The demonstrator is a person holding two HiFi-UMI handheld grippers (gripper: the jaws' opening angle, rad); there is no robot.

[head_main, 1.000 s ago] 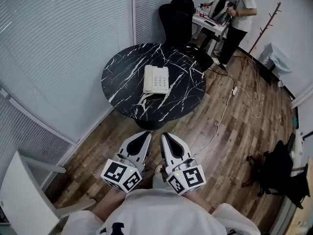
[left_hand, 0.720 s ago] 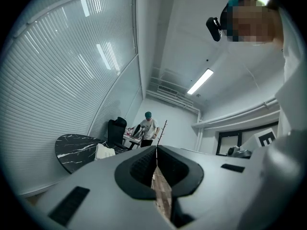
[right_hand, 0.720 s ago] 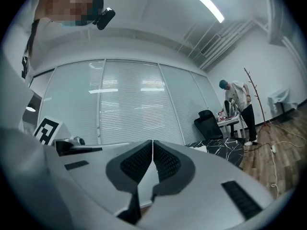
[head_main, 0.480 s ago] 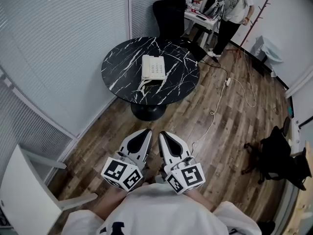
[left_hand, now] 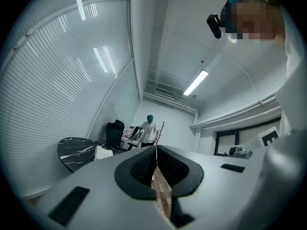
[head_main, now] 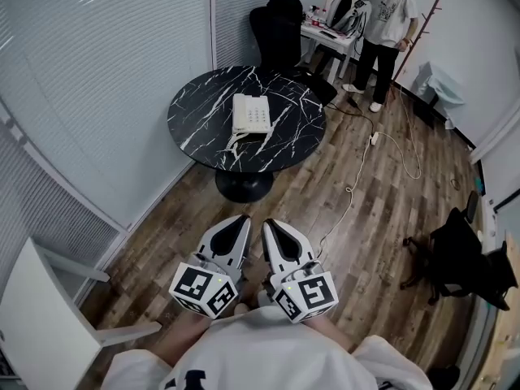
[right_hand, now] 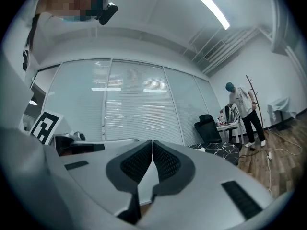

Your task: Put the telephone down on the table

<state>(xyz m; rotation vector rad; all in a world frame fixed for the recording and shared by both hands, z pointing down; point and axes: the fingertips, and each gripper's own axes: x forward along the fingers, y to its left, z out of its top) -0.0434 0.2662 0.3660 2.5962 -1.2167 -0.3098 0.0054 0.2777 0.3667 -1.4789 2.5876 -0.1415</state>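
Black, white-veined round table (head_main: 203, 128) stands ahead in the head view, well apart from both grippers. The white telephone (head_main: 251, 114) lies flat on its top near the centre, with its cord (head_main: 236, 143) trailing toward the near edge. The left gripper (head_main: 241, 221) and right gripper (head_main: 269, 224) are held side by side close to the person's body, each clenched and empty. Open wood floor (head_main: 325, 218) lies between them and the table. A white cable (head_main: 357, 177) runs over the boards right of the table. Beyond the table are a black office chair (head_main: 276, 27), a desk (head_main: 325, 32), a standing person (head_main: 382, 19) and a coat stand (head_main: 418, 31). A white chair (head_main: 49, 315) sits lower left, and a black item (head_main: 459, 254) of uncertain kind sits far right.

Left gripper view: the jaws meet tip to tip with nothing between them. Table and telephone show small, left of the jaws.

Right gripper view: the jaws are pressed together and empty. The table edge, office chair and standing person lie to the right.
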